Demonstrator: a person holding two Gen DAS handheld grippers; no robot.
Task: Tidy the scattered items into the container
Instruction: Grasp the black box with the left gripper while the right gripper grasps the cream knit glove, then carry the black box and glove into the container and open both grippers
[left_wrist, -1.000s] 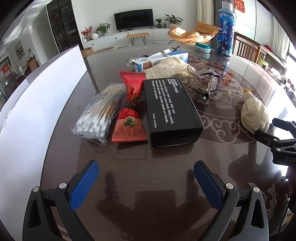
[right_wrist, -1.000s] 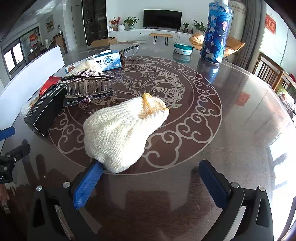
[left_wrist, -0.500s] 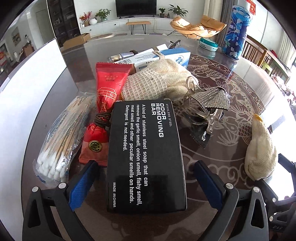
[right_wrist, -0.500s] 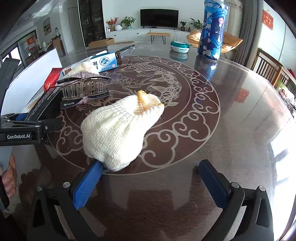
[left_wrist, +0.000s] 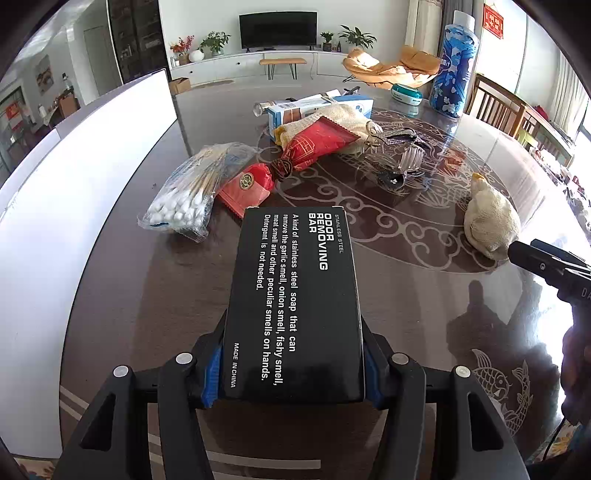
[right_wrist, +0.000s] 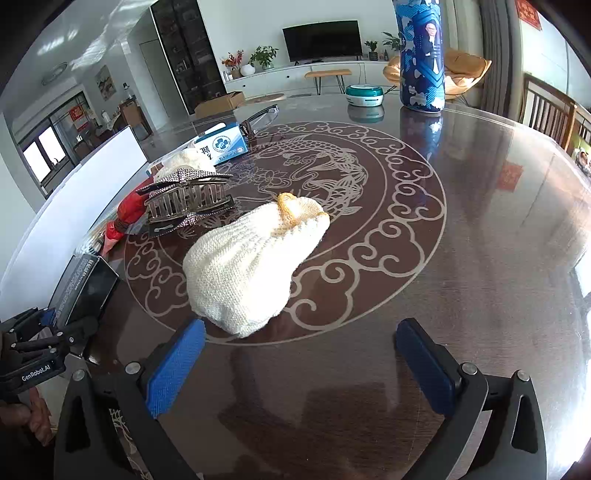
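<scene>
While the right gripper (right_wrist: 299, 365) gapes, the left gripper (left_wrist: 291, 373) pinches the "ODOR REMOVING BAR" box (left_wrist: 295, 302).

We see bare dark table (right_wrist: 480, 229) wide open to the right of the knitted pouch (right_wrist: 251, 266). On the left, cotton swabs (left_wrist: 184, 195), a red packet (left_wrist: 295, 155) and a hair claw (right_wrist: 184, 199) crowd together, hemmed in by a white panel (left_wrist: 74, 192).
</scene>
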